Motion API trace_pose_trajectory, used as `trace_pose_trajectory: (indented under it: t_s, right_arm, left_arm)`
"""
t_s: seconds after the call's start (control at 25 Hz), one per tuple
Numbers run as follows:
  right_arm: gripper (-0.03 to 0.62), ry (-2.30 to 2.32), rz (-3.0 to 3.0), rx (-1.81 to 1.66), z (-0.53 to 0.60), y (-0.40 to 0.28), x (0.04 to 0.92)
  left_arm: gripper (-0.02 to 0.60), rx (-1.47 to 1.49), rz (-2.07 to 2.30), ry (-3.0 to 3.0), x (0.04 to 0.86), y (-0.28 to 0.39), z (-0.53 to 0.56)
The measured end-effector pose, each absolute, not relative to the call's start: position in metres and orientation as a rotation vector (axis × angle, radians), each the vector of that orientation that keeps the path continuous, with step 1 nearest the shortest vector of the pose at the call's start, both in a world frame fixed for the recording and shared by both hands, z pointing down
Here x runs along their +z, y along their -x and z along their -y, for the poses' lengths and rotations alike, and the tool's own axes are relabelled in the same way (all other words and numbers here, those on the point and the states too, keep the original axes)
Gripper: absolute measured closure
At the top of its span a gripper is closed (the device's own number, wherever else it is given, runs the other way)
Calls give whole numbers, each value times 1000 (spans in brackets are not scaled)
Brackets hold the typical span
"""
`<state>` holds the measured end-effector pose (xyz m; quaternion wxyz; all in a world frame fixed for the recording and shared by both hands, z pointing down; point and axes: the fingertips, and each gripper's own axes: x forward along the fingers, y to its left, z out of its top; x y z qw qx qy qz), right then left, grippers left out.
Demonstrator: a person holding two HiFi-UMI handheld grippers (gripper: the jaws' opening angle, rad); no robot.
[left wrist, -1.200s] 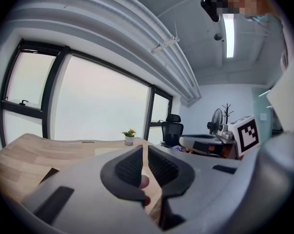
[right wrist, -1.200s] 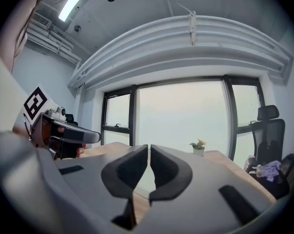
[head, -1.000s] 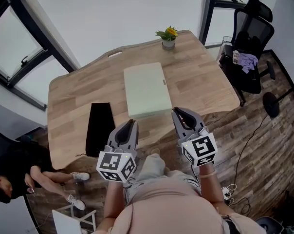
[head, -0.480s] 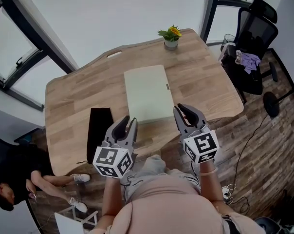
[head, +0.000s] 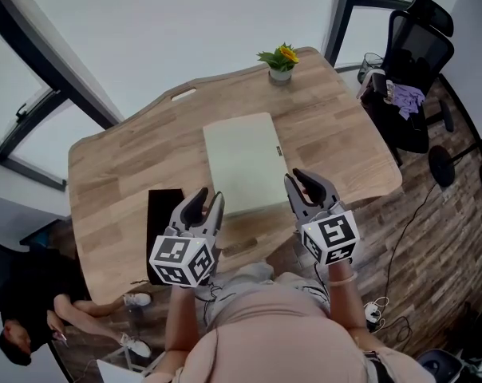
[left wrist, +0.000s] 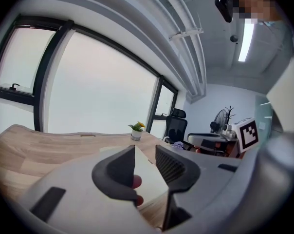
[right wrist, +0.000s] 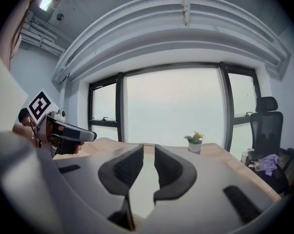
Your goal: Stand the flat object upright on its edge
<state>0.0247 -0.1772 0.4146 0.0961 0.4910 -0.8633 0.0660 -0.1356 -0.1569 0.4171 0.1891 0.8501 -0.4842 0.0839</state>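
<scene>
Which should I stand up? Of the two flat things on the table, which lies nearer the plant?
The pale green slab, mid-table, its far edge toward the plant. The black slab lies at the near left edge.

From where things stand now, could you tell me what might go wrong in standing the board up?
1. The board lies flat on the table, so the left gripper and right gripper, both empty with jaws opening, may push it instead of lifting its near edge.
2. It looks thin and broad; once upright it could topple, perhaps toward the plant.
</scene>
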Motion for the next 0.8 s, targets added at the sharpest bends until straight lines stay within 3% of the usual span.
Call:
trace_pose_trajectory:
  t_s: [0.8]
  right_arm:
    - [505, -1393, 2507, 329, 236, -25, 456]
  left_arm:
    - [453, 321, 1308, -2270, 468, 152, 214]
